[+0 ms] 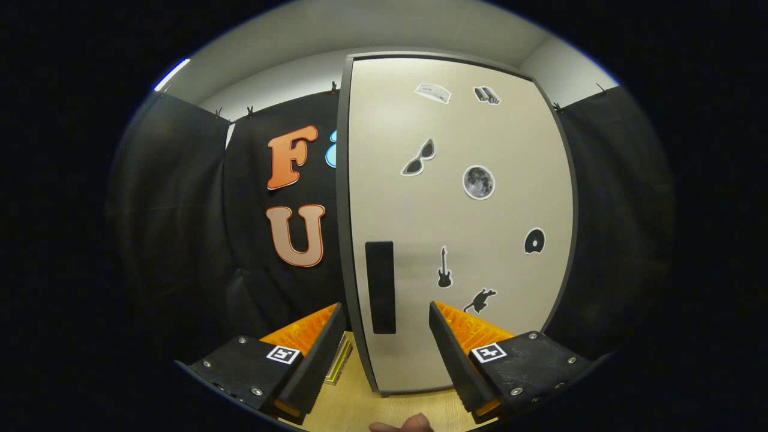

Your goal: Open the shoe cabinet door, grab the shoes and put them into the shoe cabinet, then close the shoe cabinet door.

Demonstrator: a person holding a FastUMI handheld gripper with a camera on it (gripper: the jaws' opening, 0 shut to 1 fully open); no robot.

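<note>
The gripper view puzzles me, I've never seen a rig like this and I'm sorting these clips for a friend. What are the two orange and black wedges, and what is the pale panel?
A person carries a hand-held gripper; the camera rides on it and looks forward along its two fingers, the orange and black wedges. They stand apart, holding nothing. Just beyond them is the shoe cabinet door, shut, pale with a dark frame, small stickers and a black handle that lies ahead of the gap between the fingers. The cabinet stands on a wooden floor. A fingertip of the person peeks in below.
</note>
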